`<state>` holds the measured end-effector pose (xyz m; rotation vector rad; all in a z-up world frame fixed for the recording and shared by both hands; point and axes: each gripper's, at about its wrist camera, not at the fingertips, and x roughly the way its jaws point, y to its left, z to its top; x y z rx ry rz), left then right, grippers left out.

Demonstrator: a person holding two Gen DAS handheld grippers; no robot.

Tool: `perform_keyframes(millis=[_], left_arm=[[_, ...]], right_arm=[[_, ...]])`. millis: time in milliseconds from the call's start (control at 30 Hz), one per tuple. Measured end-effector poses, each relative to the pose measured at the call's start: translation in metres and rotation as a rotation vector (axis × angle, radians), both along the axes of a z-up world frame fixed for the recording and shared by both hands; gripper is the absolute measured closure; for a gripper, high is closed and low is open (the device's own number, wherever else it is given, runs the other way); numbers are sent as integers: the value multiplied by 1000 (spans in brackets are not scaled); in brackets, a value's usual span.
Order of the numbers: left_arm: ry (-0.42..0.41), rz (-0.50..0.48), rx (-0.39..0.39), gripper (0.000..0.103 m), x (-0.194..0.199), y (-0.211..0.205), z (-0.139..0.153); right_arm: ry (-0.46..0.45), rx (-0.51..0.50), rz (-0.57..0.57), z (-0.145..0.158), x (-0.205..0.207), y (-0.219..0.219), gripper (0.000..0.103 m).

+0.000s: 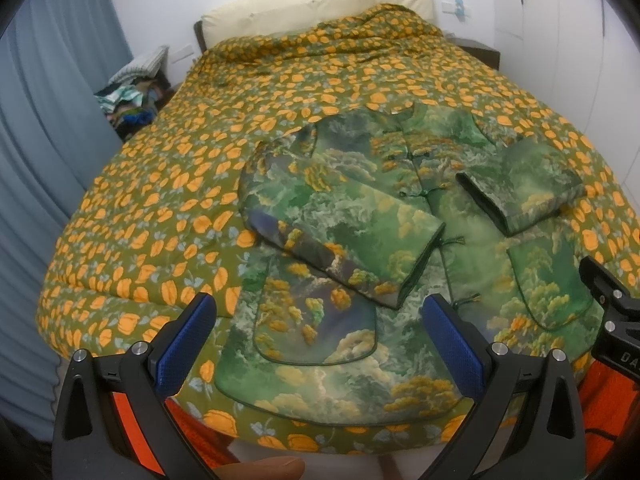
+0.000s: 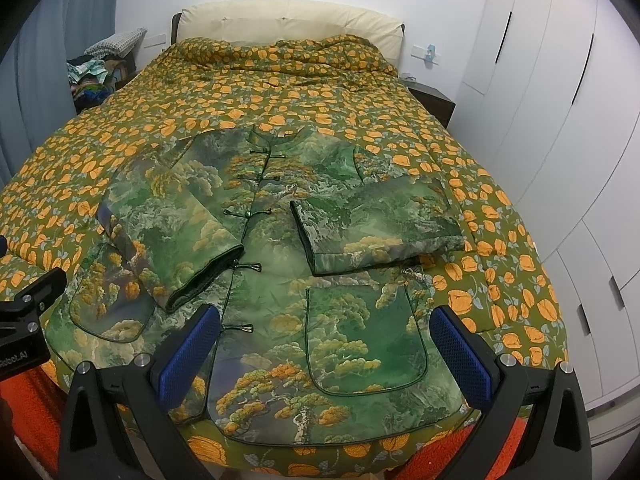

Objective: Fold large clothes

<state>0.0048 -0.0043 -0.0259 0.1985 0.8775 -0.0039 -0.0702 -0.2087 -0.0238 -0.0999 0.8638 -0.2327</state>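
A green padded jacket [image 1: 360, 208] with a tree and cloud print lies face up on the bed, collar toward the headboard. It also shows in the right wrist view [image 2: 272, 264]. Both sleeves are folded in across its front: the left sleeve [image 1: 344, 240] and the right sleeve [image 2: 380, 228]. My left gripper [image 1: 320, 324] is open and empty above the jacket's lower left part, over the left pocket [image 1: 312, 332]. My right gripper [image 2: 326, 340] is open and empty above the lower right part, over the right pocket [image 2: 364, 340]. Neither touches the cloth.
The bed carries an olive quilt [image 2: 180, 120] with orange flowers. A cream headboard cushion [image 2: 288, 20] is at the far end. A pile of clothes [image 2: 92, 76] sits left of the bed, a dark nightstand [image 2: 434, 98] right. White wardrobes [image 2: 560, 120] line the right wall, blue curtains [image 1: 48, 120] the left.
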Motion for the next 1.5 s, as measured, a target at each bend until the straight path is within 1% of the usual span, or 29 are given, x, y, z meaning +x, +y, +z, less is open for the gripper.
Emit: perform_keyframes(millis=[400, 667, 767, 1033, 1067, 1133, 1233, 1267, 1333, 1367, 1400, 1433, 1467, 1500], left_arm=[[18, -7, 9, 0, 2, -11, -8], [56, -2, -59, 0, 9, -7, -13], [68, -12, -63, 0, 12, -7, -19], [97, -40, -14, 0, 19, -14, -42], [101, -41, -18, 0, 20, -13, -43], [118, -37, -52, 0, 23, -8, -47], [151, -2, -91, 0, 32, 10, -52], [153, 12, -93, 0, 33, 16, -53], [145, 52, -85, 0, 39, 31, -55], [140, 60, -84, 0, 40, 36, -55], [134, 72, -80, 0, 41, 41, -56], [129, 84, -77, 0, 42, 44, -57], [128, 89, -81, 0, 43, 48, -58], [130, 94, -94, 0, 44, 52, -60]], right_arm=[[14, -10, -13, -3, 2, -5, 0], [17, -13, -16, -5, 3, -7, 0], [18, -10, -21, -7, 4, -8, 0], [31, -12, -32, -15, 8, -14, 0], [32, -12, -33, -15, 9, -14, 0], [28, -7, -31, -17, 10, -18, 0], [-17, 43, -27, -16, 10, -34, 0], [-59, 89, -32, -14, 10, -47, 0], [-181, 196, -9, -12, 12, -77, 0], [-223, 214, 8, -14, 15, -88, 0], [-234, 203, 28, -21, 25, -99, 0], [-215, 182, 47, -28, 35, -102, 0], [-174, 137, 89, -41, 50, -103, 0], [-123, 64, 148, -55, 66, -99, 0]])
